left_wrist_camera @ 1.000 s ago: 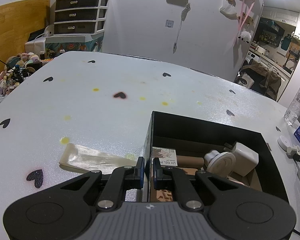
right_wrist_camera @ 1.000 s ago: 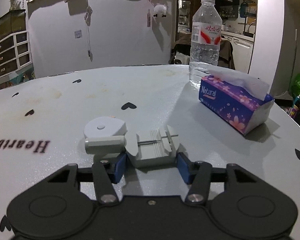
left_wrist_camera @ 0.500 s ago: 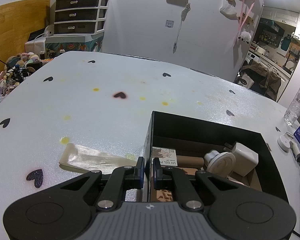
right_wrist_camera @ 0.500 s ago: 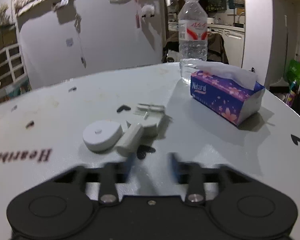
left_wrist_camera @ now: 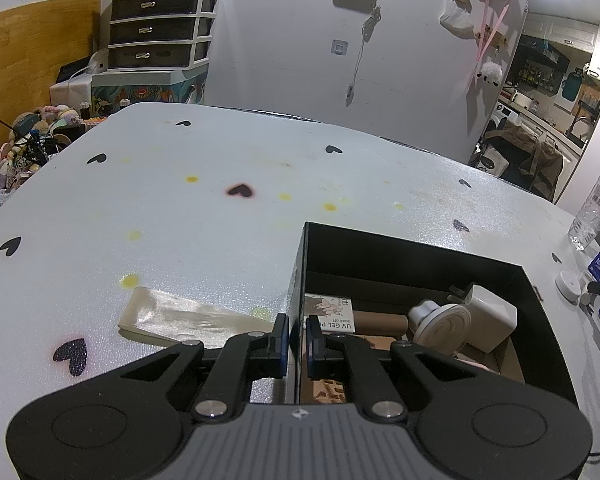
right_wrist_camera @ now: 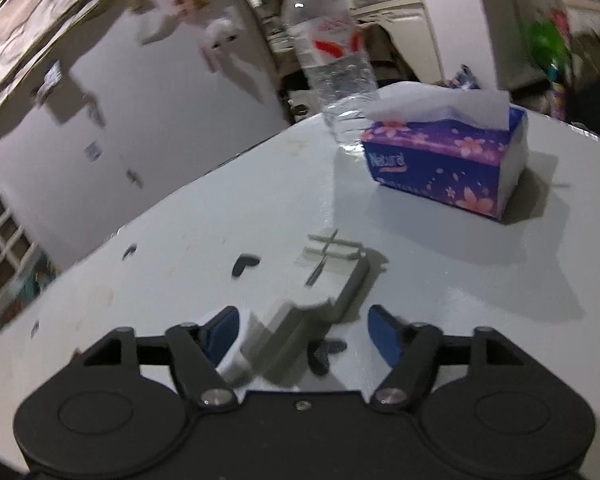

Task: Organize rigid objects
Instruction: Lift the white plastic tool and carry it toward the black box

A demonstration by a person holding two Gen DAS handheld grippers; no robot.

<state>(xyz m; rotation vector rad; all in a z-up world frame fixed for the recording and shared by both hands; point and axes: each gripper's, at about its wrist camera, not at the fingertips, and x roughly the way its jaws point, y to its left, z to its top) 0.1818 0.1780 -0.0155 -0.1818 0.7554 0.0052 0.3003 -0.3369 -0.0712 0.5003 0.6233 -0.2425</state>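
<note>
Two blue-padded fingers of the right gripper (right_wrist_camera: 304, 334) are opening, and the grey clamp-like tool (right_wrist_camera: 300, 320) lies on the table (right_wrist_camera: 440, 280) between them, nearer the left pad, with no pad visibly pressing it. Blurred by motion, it shows a blocky pale-grey body with a thin bar reaching away toward a flat slotted plate, and a white round disc (right_wrist_camera: 230, 364) sits just beside it. Only the left wrist view shows the left gripper (left_wrist_camera: 294, 340), its fingers clamped on the wall of the black box (left_wrist_camera: 420, 256) that holds a white adapter (left_wrist_camera: 490, 318).
</note>
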